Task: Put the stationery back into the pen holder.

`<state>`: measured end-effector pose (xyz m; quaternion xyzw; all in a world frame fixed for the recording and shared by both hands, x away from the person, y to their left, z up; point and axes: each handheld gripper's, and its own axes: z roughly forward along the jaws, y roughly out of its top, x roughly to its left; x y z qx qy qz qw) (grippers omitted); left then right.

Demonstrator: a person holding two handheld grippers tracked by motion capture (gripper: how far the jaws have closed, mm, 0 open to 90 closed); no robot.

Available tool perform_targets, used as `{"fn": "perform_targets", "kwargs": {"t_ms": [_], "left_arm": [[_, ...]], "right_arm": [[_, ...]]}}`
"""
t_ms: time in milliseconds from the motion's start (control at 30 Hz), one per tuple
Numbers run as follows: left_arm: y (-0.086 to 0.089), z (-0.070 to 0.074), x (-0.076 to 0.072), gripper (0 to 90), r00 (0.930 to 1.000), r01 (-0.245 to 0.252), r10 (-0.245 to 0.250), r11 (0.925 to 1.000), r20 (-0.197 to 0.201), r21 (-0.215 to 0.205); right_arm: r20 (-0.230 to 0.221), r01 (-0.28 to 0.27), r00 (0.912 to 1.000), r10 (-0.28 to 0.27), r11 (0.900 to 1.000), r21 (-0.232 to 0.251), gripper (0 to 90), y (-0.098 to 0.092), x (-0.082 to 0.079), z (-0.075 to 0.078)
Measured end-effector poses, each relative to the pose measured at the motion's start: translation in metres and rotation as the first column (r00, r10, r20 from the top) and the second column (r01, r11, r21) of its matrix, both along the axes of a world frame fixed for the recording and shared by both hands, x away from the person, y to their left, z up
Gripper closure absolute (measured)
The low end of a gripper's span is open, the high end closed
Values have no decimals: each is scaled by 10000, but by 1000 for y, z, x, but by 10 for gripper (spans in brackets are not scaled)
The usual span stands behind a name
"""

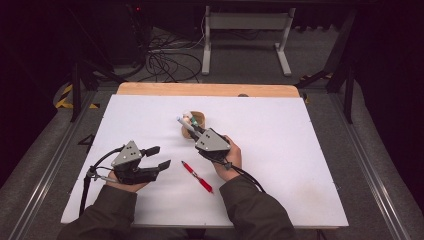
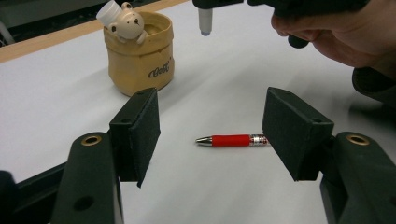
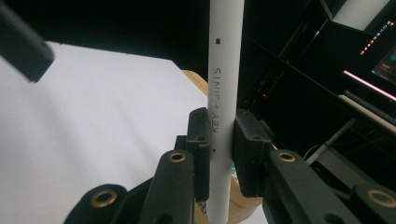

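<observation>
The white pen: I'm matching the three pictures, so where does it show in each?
High view: white pen sticks out of the right gripper, at the tan pot.
Left gripper view: its tip hangs at the top edge, right of the pot.
Right gripper view: upright, clamped mid-frame.
Shared landmark: the pot.

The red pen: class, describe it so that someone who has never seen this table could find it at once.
Start at the white table and find the person's two grippers near its front edge. Between them lies the red pen, flat on the surface and touching nothing. Unlike the white pen clamped in the right gripper, it is red with a silver tip.
</observation>
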<state>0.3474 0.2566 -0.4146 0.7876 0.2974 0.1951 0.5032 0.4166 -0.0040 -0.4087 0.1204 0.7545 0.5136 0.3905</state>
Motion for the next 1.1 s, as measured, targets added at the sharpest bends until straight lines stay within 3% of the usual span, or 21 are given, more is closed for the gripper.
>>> {"fn": "perform_targets", "kwargs": {"t_ms": [300, 500, 767, 1100], "left_arm": [[1, 0, -1, 361, 10000, -13, 14, 9999, 75, -118], [1, 0, 0, 354, 10000, 46, -46, 9999, 50, -108], [0, 0, -1, 339, 9999, 56, -55, 9999, 116, -108], [1, 0, 0, 336, 9998, 40, -38, 10000, 200, -54]], "right_arm": [[-469, 42, 9989, 9, 9943, 1068, 784, 2, 18, 3], [-717, 93, 9974, 31, 9849, 1727, 784, 4, 29, 5], [-819, 124, 9966, 65, 9736, 2278, 784, 4, 46, 3], [-1364, 414, 9907, -30, 9592, 2795, 784, 0, 62, -7]]}}
